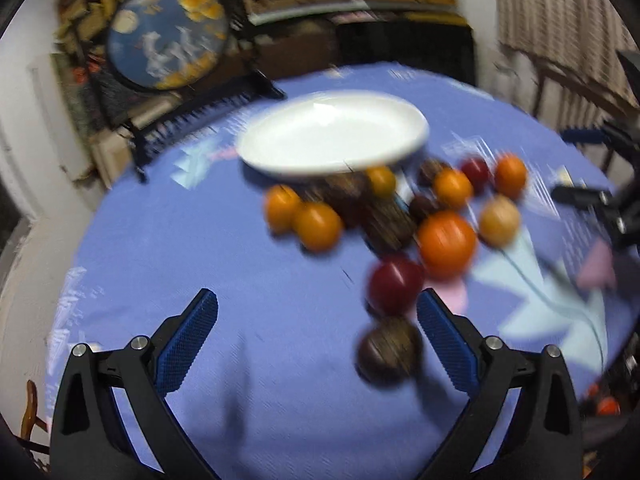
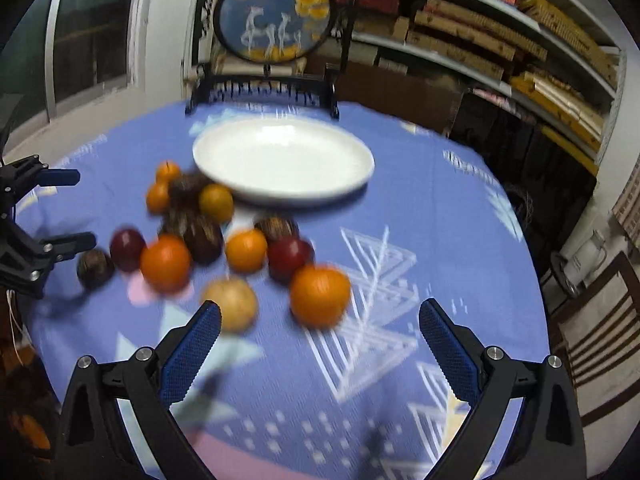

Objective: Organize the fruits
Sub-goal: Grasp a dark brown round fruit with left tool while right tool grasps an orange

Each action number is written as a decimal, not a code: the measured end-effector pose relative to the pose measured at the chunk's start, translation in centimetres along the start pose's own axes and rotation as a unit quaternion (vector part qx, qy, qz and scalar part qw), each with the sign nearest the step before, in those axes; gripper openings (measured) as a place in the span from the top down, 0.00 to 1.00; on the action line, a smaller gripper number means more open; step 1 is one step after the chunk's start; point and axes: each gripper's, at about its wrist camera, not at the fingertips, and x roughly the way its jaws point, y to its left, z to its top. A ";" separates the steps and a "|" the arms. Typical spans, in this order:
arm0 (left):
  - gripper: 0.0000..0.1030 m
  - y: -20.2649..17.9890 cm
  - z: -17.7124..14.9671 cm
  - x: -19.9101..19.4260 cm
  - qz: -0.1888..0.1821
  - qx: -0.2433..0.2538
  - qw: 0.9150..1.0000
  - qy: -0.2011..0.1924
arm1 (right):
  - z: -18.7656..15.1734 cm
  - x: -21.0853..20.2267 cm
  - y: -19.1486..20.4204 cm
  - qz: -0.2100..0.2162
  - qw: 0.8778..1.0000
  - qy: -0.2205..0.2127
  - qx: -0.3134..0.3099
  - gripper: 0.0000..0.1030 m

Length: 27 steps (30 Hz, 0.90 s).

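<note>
Beside the white plate (image 2: 284, 160), on its near side, the fruits (image 2: 224, 240) lie loose on the table (image 2: 440, 240): oranges, dark red fruits, brown ones and one pale yellow fruit. None lies on the plate. The left tool (image 1: 317, 312) is spread wide, gripping nothing, with a brown fruit (image 1: 389, 350) just inside its right finger. The right tool (image 2: 320, 320) is likewise wide apart and unloaded, an orange (image 2: 320, 295) just ahead of it.
</note>
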 end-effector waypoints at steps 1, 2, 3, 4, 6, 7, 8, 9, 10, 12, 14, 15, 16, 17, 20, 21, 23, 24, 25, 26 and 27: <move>0.05 -0.3 -0.4 0.3 -0.007 0.003 1.000 0.008 | -0.5 0.1 -0.2 -0.001 1.000 0.009 -0.001 0.04; 0.05 -0.6 -0.7 0.7 -0.012 0.007 1.000 0.017 | -0.9 0.3 -0.4 0.000 1.000 0.016 -0.002 0.04; 0.05 -0.8 -0.8 1.0 -0.014 0.008 1.000 0.022 | -1.2 0.4 -0.5 0.002 1.000 0.023 -0.002 0.04; 0.05 -1.0 -0.9 1.6 -0.013 0.007 0.999 0.029 | -1.3 0.5 -0.7 0.005 1.000 0.026 0.000 0.04; 0.05 -0.9 -0.8 2.3 -0.018 -0.001 0.999 0.042 | -1.8 0.6 -0.8 0.009 0.999 0.032 0.000 0.04; 0.05 -0.7 -0.6 2.5 -0.019 -0.005 0.999 0.048 | -1.9 0.6 -0.9 0.009 0.999 0.032 0.000 0.04; 0.05 -0.7 -0.5 2.8 -0.021 -0.010 0.998 0.054 | -2.1 0.6 -1.0 0.007 0.999 0.032 -0.001 0.04; 0.05 -0.7 -0.4 3.0 -0.021 -0.012 0.998 0.057 | -2.2 0.7 -1.2 0.006 0.999 0.033 -0.001 0.04; 0.05 -0.8 -0.5 3.1 -0.021 -0.012 0.998 0.058 | -2.3 0.8 -1.3 0.007 0.999 0.034 0.000 0.04; 0.12 -1.0 -0.5 3.1 -0.025 -0.007 0.998 0.057 | -2.5 1.3 -1.6 0.007 0.999 0.043 0.008 0.04; 0.30 -1.2 -0.4 3.1 -0.046 -0.010 0.997 0.058 | -2.7 1.8 -2.1 0.012 0.998 0.050 0.019 0.04; 0.40 -1.2 -0.2 3.1 -0.055 -0.014 0.997 0.059 | -2.7 2.0 -2.4 0.014 0.998 0.052 0.025 0.04; 0.46 -1.4 -0.2 3.2 -0.061 -0.014 0.996 0.059 | -2.7 2.2 -2.6 0.017 0.998 0.052 0.030 0.04; 0.58 -1.6 0.0 3.2 -0.074 -0.012 0.995 0.059 | -2.5 2.5 -2.9 0.021 0.998 0.054 0.038 0.04; 0.61 -2.0 0.0 3.1 -0.073 -0.005 0.996 0.058 | -1.5 3.5 -3.6 0.051 0.995 0.059 0.064 0.12; 0.61 -2.0 0.0 3.0 -0.074 -0.005 0.996 0.057 | -1.0 3.9 -3.7 0.059 0.994 0.058 0.071 0.13; 0.61 -1.9 -0.2 2.9 -0.078 -0.010 0.995 0.058 | -0.3 4.6 -3.8 0.071 0.993 0.059 0.076 0.14; 0.61 -1.8 -0.3 2.9 -0.080 -0.011 0.995 0.058 | 0.0 5.0 -3.8 0.076 0.992 0.062 0.079 0.14; 0.61 -1.7 -0.3 2.8 -0.080 -0.013 0.995 0.058 | 0.3 5.5 -3.7 0.083 0.991 0.066 0.082 0.15; 0.61 -1.6 -0.3 2.8 -0.081 -0.014 0.995 0.059 | 0.6 6.0 -3.7 0.093 0.989 0.071 0.086 0.17; 0.61 -1.5 -0.4 2.8 -0.081 -0.015 0.995 0.059 | 0.8 6.5 -3.7 0.103 0.988 0.075 0.091 0.24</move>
